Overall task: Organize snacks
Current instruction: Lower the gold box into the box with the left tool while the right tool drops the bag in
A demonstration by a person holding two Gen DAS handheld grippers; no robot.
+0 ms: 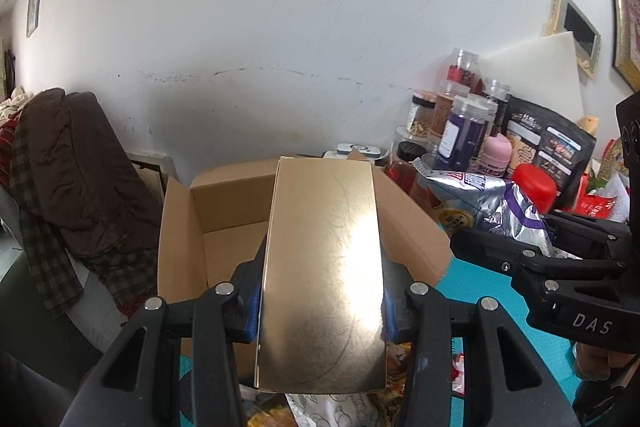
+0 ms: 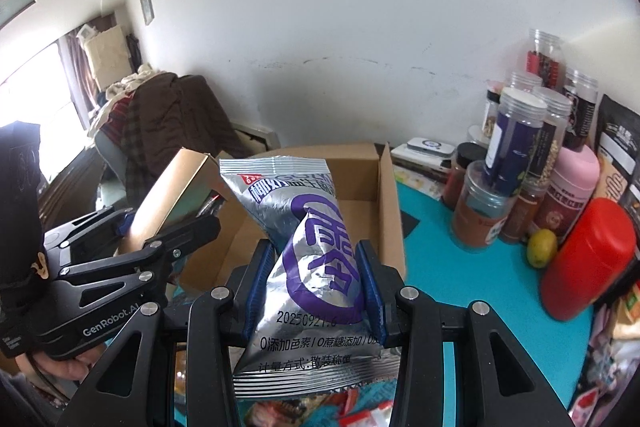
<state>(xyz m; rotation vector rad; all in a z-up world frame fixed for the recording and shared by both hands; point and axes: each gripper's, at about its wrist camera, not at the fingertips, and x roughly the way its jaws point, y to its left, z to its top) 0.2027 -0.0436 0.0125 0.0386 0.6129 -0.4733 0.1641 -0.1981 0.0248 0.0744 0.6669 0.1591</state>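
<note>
Left tool clamps a gold box, right tool a silver packet; both hover above the carton, ready for packing.

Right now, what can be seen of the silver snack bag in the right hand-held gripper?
The silver snack bag is a crinkled foil pouch with large purple characters, a small red mark near the top, a printed date and crimped seals at both ends. The right hand-held gripper pinches its middle between blue pads, so it stands tilted, top end leaning left. It is held in front of the open cardboard box, above the teal table.
</note>
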